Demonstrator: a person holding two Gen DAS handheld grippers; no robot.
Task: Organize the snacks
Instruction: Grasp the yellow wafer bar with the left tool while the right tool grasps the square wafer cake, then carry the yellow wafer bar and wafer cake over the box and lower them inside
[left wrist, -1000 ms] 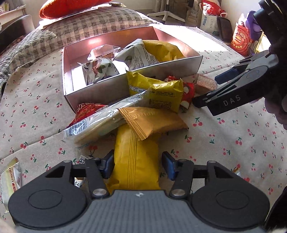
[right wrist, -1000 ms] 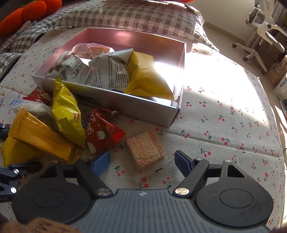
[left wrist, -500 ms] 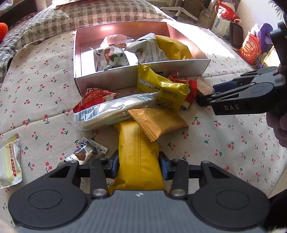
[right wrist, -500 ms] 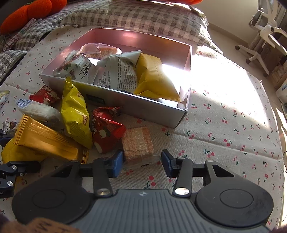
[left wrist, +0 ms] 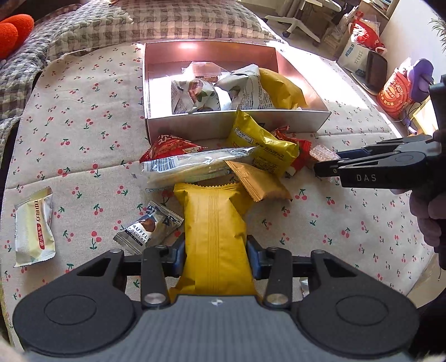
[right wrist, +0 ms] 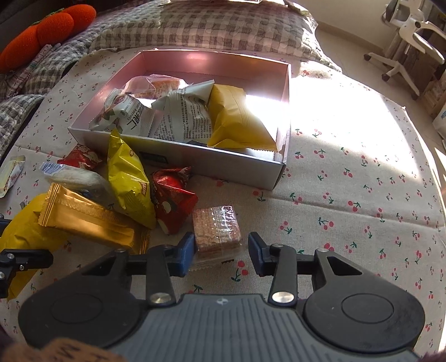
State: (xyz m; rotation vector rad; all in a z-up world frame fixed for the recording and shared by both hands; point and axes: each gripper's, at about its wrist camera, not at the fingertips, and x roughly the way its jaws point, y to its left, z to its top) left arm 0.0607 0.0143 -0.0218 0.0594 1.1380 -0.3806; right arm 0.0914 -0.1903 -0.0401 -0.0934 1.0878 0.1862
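My left gripper point(left wrist: 216, 257) is shut on the near end of a long yellow packet point(left wrist: 214, 222), whose far end lies under a gold packet point(left wrist: 259, 181). In the right wrist view my right gripper point(right wrist: 220, 253) straddles a clear-wrapped wafer pack point(right wrist: 216, 227) on the cherry-print cloth. Its jaws are closing: the left pad touches the wrapper and a small gap shows at the right pad. The silver box point(left wrist: 195, 126) behind the pile holds several snack bags. The right gripper point(left wrist: 326, 168) also shows side-on at the pile's right edge.
Between box and grippers lie a clear long pack point(left wrist: 195, 164), a yellow bag point(left wrist: 259, 142) and red packets point(right wrist: 172, 200). A chocolate packet point(left wrist: 147, 228) and a pale packet point(left wrist: 33, 225) lie to the left. A checked quilt point(right wrist: 209, 25) lies behind the box, and an office chair point(right wrist: 404, 36) stands beyond it.
The left jaws closed onto the yellow packet and the gripper rose a little. The right jaws narrowed from wide apart to close around the wafer pack.
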